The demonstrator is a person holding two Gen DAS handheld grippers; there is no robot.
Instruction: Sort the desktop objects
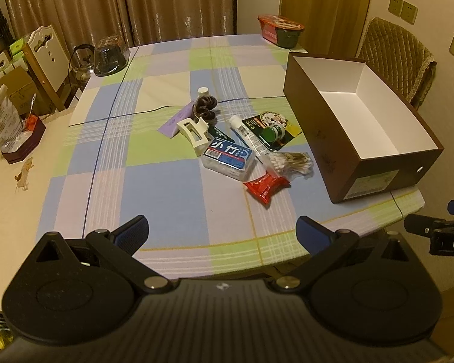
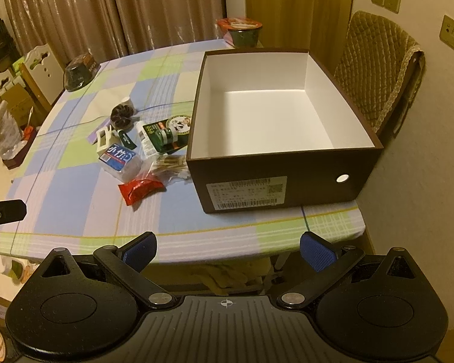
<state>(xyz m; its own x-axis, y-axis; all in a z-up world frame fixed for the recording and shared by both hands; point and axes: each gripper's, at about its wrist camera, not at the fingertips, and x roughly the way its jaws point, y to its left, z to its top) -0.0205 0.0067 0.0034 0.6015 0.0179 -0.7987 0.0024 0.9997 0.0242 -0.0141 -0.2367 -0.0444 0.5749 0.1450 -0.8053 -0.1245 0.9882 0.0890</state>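
A pile of small items lies mid-table: a cream hair claw [image 1: 193,134], a blue-labelled clear box [image 1: 229,158], a red packet [image 1: 266,185], a bag of cotton swabs [image 1: 293,161], a white tube [image 1: 246,133], a green-capped item on a card [image 1: 271,131] and a dark scrunchie [image 1: 205,107]. An empty brown box [image 2: 275,121] with a white inside stands to their right. My left gripper [image 1: 222,233] hangs open over the table's near edge. My right gripper [image 2: 228,249] is open too, in front of the box, holding nothing.
The checked tablecloth [image 1: 166,187] covers the table. A red-lidded bowl [image 1: 280,30] and a dark domed container [image 1: 110,56] stand at the far edge. A padded chair [image 2: 378,72] is behind the box; a chair and clutter [image 1: 12,127] sit to the left.
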